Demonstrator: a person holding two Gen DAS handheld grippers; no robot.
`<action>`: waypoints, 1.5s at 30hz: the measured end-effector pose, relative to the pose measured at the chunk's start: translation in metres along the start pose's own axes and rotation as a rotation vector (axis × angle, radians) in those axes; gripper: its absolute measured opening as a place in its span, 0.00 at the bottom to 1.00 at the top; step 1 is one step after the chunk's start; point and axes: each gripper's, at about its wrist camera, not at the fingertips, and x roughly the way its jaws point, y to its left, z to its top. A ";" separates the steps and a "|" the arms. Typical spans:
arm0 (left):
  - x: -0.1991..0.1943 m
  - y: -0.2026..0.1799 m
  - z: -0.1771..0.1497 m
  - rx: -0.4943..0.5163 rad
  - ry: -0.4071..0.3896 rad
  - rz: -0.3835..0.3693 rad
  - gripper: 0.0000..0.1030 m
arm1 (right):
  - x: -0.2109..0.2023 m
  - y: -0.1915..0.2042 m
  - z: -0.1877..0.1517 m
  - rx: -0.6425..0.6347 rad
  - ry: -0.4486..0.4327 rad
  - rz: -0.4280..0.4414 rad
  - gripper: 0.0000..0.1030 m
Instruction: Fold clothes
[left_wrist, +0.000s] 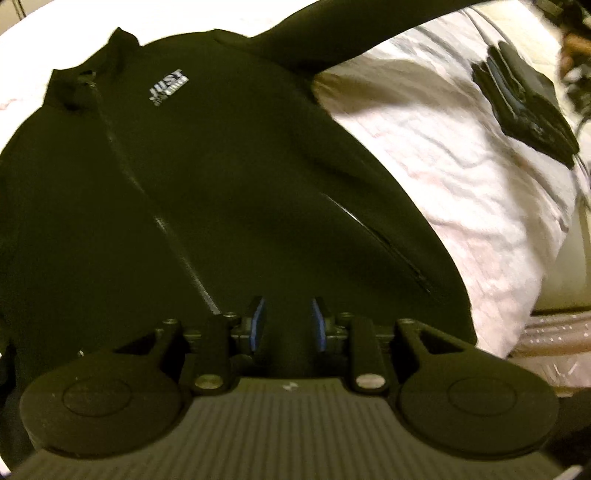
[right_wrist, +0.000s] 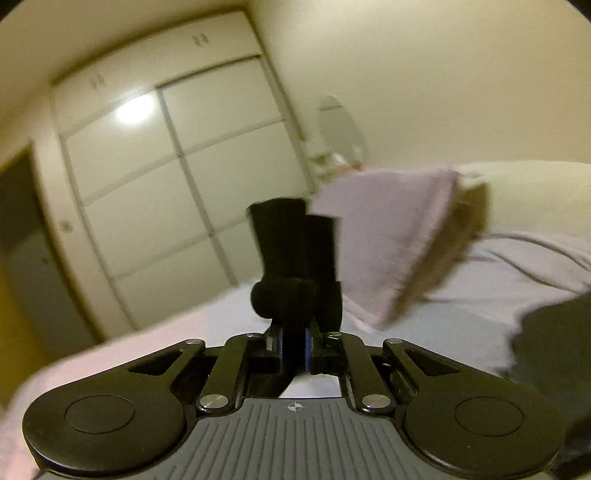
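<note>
Folding looked to be at its start, because the black jacket (left_wrist: 207, 177) lay spread flat on the bed (left_wrist: 443, 155) with its front up and its zipper closed. On the left, the left gripper (left_wrist: 288, 319) hung just over the bottom edge of the jacket. Its fingers (left_wrist: 258, 319) were apart, with nothing between them. A small white logo sat on the chest, and one sleeve (left_wrist: 332, 33) reached up and off to the right. Farther right, a small dark folded pile (left_wrist: 524, 99) rested on the pale sheet, well apart from the jacket.

On the right, the right gripper (right_wrist: 293, 343) was tilted up toward the wardrobe (right_wrist: 166, 166). Its fingers were clamped on a black ribbed cuff (right_wrist: 291, 266), most likely the end of a sleeve. A pillow (right_wrist: 391, 236) lay just behind the cuff.

The next move likely called for the right gripper to carry the cuff across the body of the jacket, while the left fingers pinched the hem to keep the cloth from sliding.
</note>
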 end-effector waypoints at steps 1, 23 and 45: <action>0.000 -0.003 -0.003 0.002 0.004 -0.005 0.22 | 0.009 -0.015 -0.016 -0.011 0.042 -0.050 0.36; -0.038 0.068 -0.075 -0.169 -0.001 0.264 0.41 | 0.019 0.011 -0.166 0.111 0.638 -0.004 0.54; -0.042 0.330 -0.226 -0.095 -0.053 0.090 0.06 | -0.035 0.386 -0.294 -0.087 0.833 0.213 0.58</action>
